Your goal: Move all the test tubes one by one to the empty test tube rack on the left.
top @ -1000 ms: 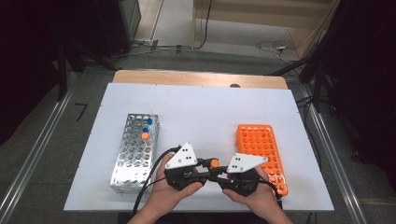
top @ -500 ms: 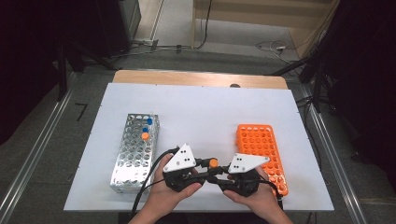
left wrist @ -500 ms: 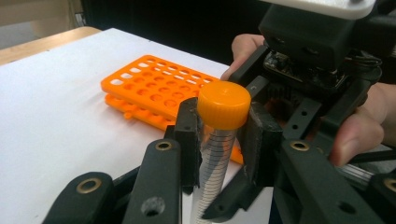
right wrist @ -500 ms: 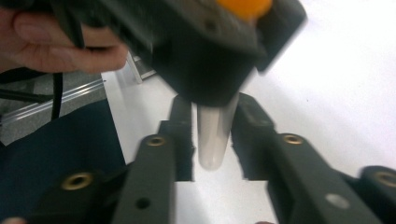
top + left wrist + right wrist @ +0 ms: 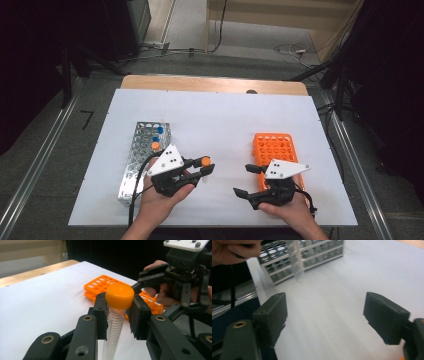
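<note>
My left gripper (image 5: 204, 168) is shut on a clear graduated tube with an orange cap (image 5: 120, 296), its pads pressing just below the cap. From above, the cap (image 5: 205, 161) sits at the jaw tips, near the table's front middle. My right gripper (image 5: 245, 180) is a short way to the right of it. Its jaws have just been opening and stand wide in the right gripper view (image 5: 324, 315), with nothing between them. The tube's blurred lower end (image 5: 295, 262) hangs beyond them.
A metal rack (image 5: 145, 150) holding a few blue- and orange-capped tubes (image 5: 157, 137) stands at the left. An orange rack (image 5: 274, 147) lies at the right, behind my right gripper. The white sheet (image 5: 215, 120) covers the table up to a wooden strip (image 5: 210, 83) at the far edge.
The two grippers, close together before, have drawn apart. The left one moved left with the tube. The right one's jaws have opened and it has slid right.
</note>
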